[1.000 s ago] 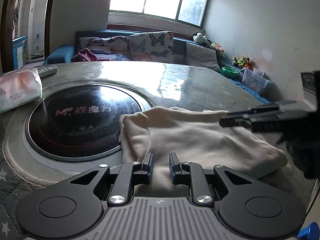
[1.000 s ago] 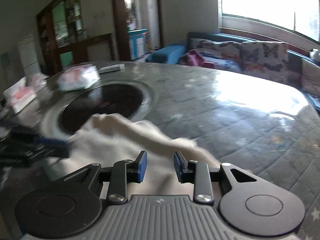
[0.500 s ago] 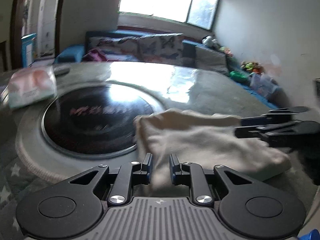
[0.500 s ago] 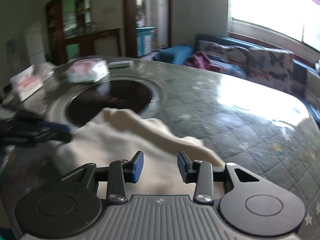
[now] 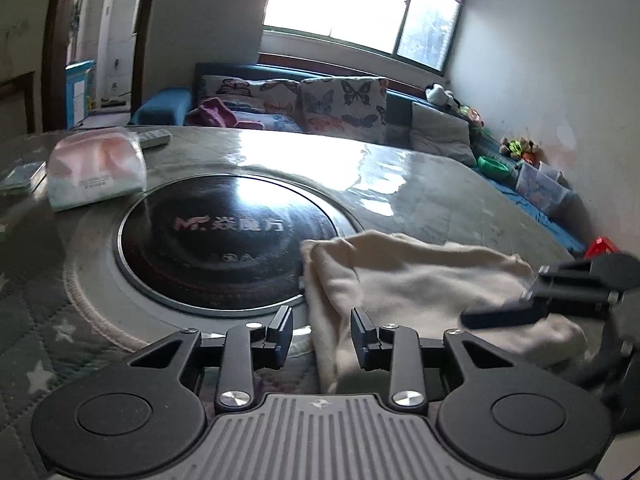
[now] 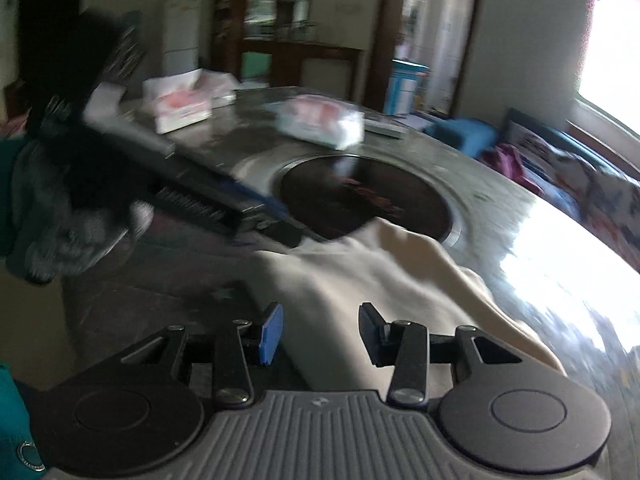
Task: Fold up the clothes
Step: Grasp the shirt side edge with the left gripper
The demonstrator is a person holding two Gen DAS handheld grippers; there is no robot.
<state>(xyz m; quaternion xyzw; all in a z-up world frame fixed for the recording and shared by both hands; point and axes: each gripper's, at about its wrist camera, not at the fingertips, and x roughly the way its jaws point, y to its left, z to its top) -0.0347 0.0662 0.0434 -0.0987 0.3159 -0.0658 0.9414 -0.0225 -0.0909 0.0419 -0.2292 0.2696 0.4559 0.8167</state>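
Left wrist view: left gripper (image 5: 321, 334) held low, jaws parted, empty | right gripper (image 6: 320, 334) likewise spread, nothing gripped | cream garment (image 5: 420, 296) bunched beside induction hob (image 5: 216, 240), overlapping its rim | quilted table (image 5: 420, 196) | butterfly-cushioned sofa (image 5: 320, 104) behind hob.

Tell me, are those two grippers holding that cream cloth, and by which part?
Neither holds it. The left gripper and right gripper are both open, with the cream cloth lying loose on the table between their fingers.
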